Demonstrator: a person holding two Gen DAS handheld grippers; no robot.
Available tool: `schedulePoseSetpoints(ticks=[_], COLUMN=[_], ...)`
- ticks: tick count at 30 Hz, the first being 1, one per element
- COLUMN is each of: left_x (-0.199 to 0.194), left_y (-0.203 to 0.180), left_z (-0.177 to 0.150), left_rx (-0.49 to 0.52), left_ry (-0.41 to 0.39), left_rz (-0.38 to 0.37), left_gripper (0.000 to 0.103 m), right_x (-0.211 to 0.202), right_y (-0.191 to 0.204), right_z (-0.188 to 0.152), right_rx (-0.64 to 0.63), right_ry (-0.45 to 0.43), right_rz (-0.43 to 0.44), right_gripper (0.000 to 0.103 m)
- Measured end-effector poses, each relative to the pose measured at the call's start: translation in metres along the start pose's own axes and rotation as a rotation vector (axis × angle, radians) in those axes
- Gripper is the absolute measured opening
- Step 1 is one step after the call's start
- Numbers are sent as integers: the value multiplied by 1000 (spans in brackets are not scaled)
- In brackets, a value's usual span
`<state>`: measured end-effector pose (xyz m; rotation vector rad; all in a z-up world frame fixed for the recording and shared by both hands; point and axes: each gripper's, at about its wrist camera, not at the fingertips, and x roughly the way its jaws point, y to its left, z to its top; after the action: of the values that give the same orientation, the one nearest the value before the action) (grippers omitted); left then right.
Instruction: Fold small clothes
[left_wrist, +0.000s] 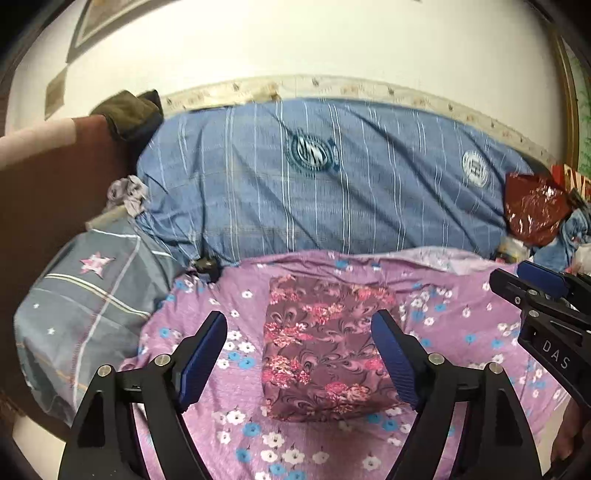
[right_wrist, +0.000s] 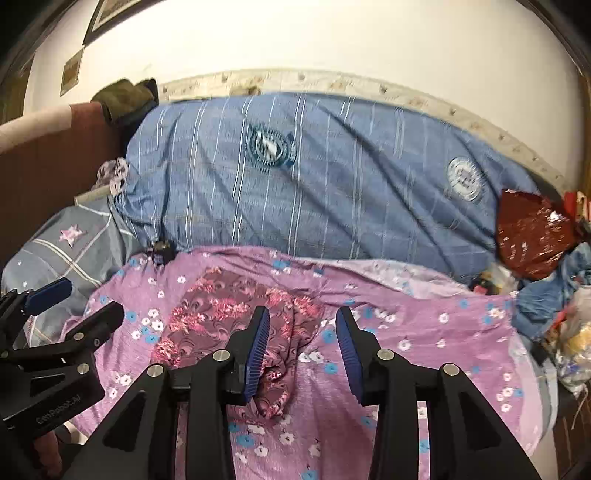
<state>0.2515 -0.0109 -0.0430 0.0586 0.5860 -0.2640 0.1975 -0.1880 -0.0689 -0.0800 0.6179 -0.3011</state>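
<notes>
A small maroon garment with pink flowers (left_wrist: 321, 343) lies folded into a rough rectangle on the purple flowered bedsheet (left_wrist: 461, 321). My left gripper (left_wrist: 299, 316) hovers above it, open wide, with the garment showing between the blue pads and no contact. In the right wrist view the same garment (right_wrist: 218, 314) lies left of centre, its right edge rumpled. Over that right edge is my right gripper (right_wrist: 303, 310), open by a narrower gap and holding nothing. Each gripper also shows in the other's view: the right gripper (left_wrist: 509, 271) at the right edge, the left gripper (right_wrist: 86, 301) at the left edge.
A bulky blue striped duvet (left_wrist: 332, 184) fills the back of the bed against the white wall. A grey pillow with a pink star (left_wrist: 96, 295) lies at the left by the brown headboard (left_wrist: 48, 177). A red plastic bag (left_wrist: 535, 206) and loose clutter (right_wrist: 565, 332) sit at the right.
</notes>
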Motion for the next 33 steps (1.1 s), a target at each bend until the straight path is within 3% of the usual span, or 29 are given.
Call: schedulePoseSetpoints(ticks=[6, 15, 33], left_x=[-54, -98, -88], left_y=[0, 4, 22], left_z=[-12, -21, -16], left_rx=[-6, -13, -55], left_ry=[-61, -91, -46], left_rz=[18, 27, 71], left_gripper=[88, 89, 89], right_x=[-47, -91, -96], right_y=[-4, 5, 18], right_z=[-1, -5, -21], right_rx=[21, 15, 29], right_ry=[-56, -106, -79], right_rz=[-23, -38, -48], right_gripper=[51, 55, 59])
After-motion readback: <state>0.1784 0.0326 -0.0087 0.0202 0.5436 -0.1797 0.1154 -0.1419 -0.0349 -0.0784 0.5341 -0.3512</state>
